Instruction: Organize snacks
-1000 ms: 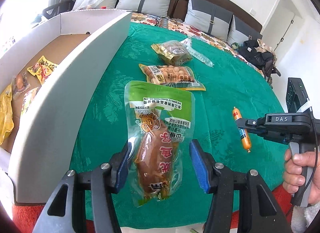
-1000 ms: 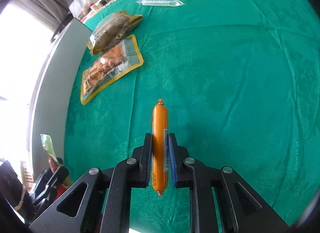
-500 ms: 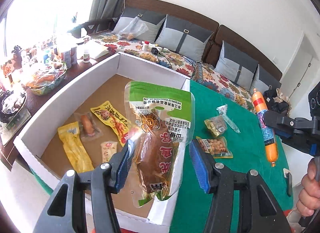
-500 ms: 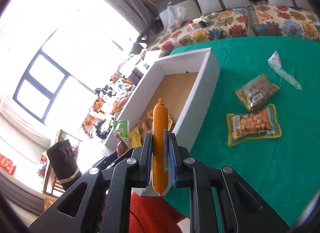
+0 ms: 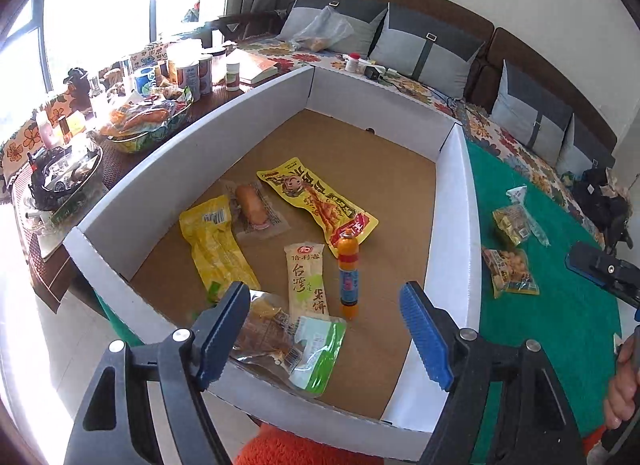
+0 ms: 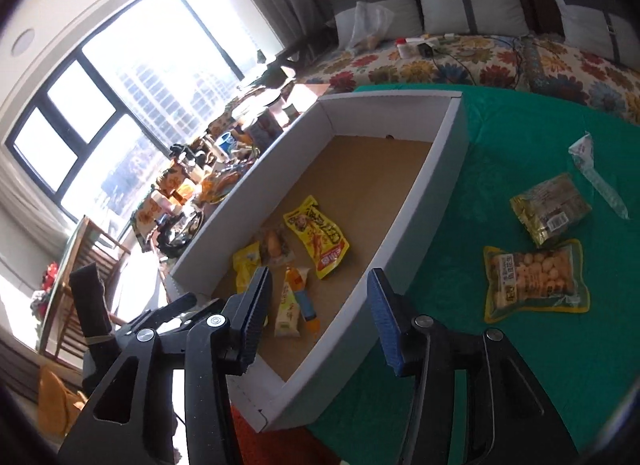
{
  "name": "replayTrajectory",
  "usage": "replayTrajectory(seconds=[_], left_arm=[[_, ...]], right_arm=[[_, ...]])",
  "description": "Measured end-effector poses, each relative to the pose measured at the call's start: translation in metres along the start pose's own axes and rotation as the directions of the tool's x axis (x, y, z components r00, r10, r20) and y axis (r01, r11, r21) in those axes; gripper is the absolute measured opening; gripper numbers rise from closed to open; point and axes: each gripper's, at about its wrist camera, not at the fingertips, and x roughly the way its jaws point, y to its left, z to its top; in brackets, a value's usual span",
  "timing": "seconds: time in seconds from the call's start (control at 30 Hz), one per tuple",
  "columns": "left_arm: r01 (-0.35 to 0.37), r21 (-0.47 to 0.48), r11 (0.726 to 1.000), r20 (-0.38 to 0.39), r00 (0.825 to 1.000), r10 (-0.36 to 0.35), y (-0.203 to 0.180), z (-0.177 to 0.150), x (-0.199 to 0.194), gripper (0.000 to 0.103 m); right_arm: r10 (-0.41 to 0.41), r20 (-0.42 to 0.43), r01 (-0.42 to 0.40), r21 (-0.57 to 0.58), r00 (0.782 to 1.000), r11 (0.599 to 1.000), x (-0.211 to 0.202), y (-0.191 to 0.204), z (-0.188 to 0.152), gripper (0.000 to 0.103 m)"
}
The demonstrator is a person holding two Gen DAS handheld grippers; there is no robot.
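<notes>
The snacks are divided now: several lie inside the white cardboard box [image 5: 452, 233], among them the orange sausage stick [image 5: 348, 279] and the green-edged pouch [image 5: 296, 343] near the front wall, while three remain on the green tabletop [image 6: 520, 365]: the peanut pack [image 6: 536, 279], the golden pouch [image 6: 552, 207] and a clear wrapper [image 6: 596, 175].

Both tools hang above the box. The left gripper [image 5: 324, 329] has its jaws wide apart and holds nothing; the right gripper [image 6: 316, 317] is the same.

I think the risk is at the tall box wall. A gripper crossing low to the tabletop could hit it and push the box. The flat packs may also slip from the jaws on the smooth cloth.
</notes>
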Motion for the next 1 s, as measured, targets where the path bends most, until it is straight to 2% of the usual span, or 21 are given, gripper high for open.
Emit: replayTrajectory(seconds=[0.03,0.07,0.13,0.2,0.27,0.37,0.43,0.57,0.67,0.73,0.77,0.87,0.97,1.0], left_arm=[[0.012,0.015,1.0,0.006,1.0,-0.012,-0.01,-0.002,-0.001,0.077],[0.026,0.034,0.999,0.013,1.0,-0.026,-0.022,-0.004,-0.004,0.077],[0.066,0.079,0.995,0.025,0.997,-0.068,-0.049,-0.004,-0.011,0.08],[0.116,0.133,0.984,0.031,0.992,-0.121,-0.079,-0.006,-0.018,0.082],[0.167,0.193,0.967,0.023,0.984,-0.174,-0.111,-0.009,-0.024,0.085],[0.24,0.273,0.932,-0.015,0.969,-0.246,-0.163,-0.018,-0.023,0.092],[0.28,0.313,0.908,-0.066,0.96,-0.273,-0.196,-0.028,-0.012,0.092],[0.342,0.366,0.866,-0.176,0.939,-0.296,-0.256,-0.057,0.026,0.092],[0.358,0.391,0.848,-0.261,0.926,-0.272,-0.292,-0.08,0.06,0.092],[0.348,0.418,0.839,-0.286,0.927,-0.242,-0.309,-0.095,0.081,0.092],[0.336,0.432,0.837,-0.289,0.931,-0.225,-0.315,-0.1,0.09,0.092],[0.307,0.461,0.833,-0.282,0.94,-0.19,-0.334,-0.109,0.112,0.092],[0.284,0.479,0.831,-0.265,0.949,-0.172,-0.347,-0.113,0.128,0.092],[0.278,0.482,0.831,-0.263,0.951,-0.166,-0.351,-0.114,0.134,0.092]], right_arm=[[-0.047,-0.002,0.047,-0.003,0.999,0.999,-0.002,-0.02,-0.011,0.067],[-0.1,-0.005,0.099,-0.011,0.995,0.995,-0.004,-0.039,-0.024,0.069],[-0.232,-0.025,0.23,-0.051,0.972,0.972,-0.009,-0.081,-0.052,0.069],[-0.366,-0.042,0.361,-0.099,0.93,0.927,-0.018,-0.124,-0.08,0.069],[-0.46,-0.041,0.454,-0.108,0.887,0.884,-0.036,-0.166,-0.106,0.069],[-0.548,-0.024,0.547,-0.056,0.836,0.836,-0.072,-0.217,-0.132,0.069],[-0.588,-0.015,0.588,-0.006,0.809,0.809,-0.092,-0.245,-0.142,0.069],[-0.637,-0.011,0.636,0.072,0.77,0.768,-0.114,-0.279,-0.154,0.069],[-0.641,-0.02,0.638,0.129,0.767,0.759,-0.123,-0.299,-0.161,0.069],[-0.639,-0.026,0.634,0.156,0.769,0.757,-0.125,-0.308,-0.162,0.07],[-0.631,-0.023,0.625,0.165,0.776,0.763,-0.126,-0.313,-0.163,0.074],[-0.622,-0.012,0.616,0.156,0.783,0.772,-0.127,-0.318,-0.163,0.078],[-0.629,0.027,0.622,0.123,0.777,0.773,-0.126,-0.316,-0.169,0.081],[-0.623,0.029,0.615,0.128,0.782,0.778,-0.127,-0.316,-0.169,0.081]])
